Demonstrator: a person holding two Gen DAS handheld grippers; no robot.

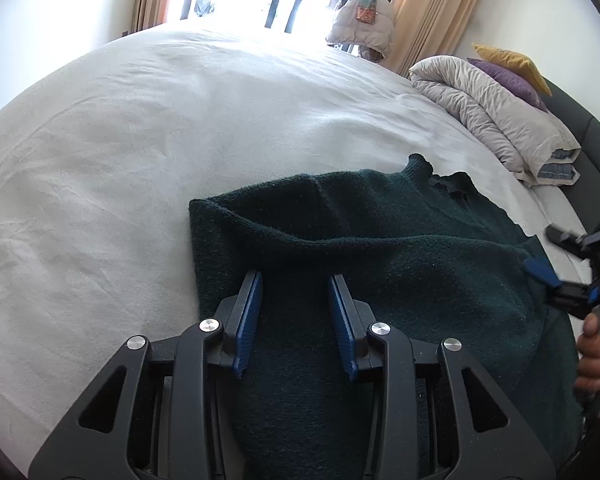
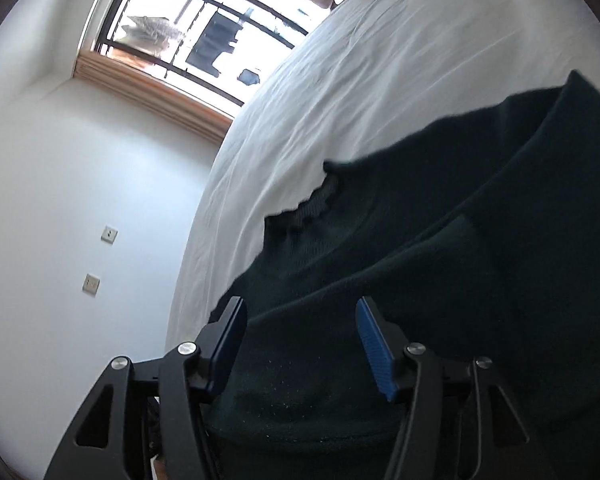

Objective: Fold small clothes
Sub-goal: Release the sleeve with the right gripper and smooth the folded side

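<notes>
Your left gripper [image 1: 295, 284] hangs over the near part of the dark green sweater [image 1: 380, 248], fingers [image 1: 249, 312] partly apart with only knit beneath them, gripping nothing. Your right gripper [image 2: 300, 312] has its fingers spread too, and nothing is pinched between them — a fold looks just laid. The sweater lies on the bed [image 1: 140, 140], one side doubled over, collar [image 1: 420, 164] at the far end. Next likely calls for picking a fresh edge — grasp it cleanly, both layers together.
</notes>
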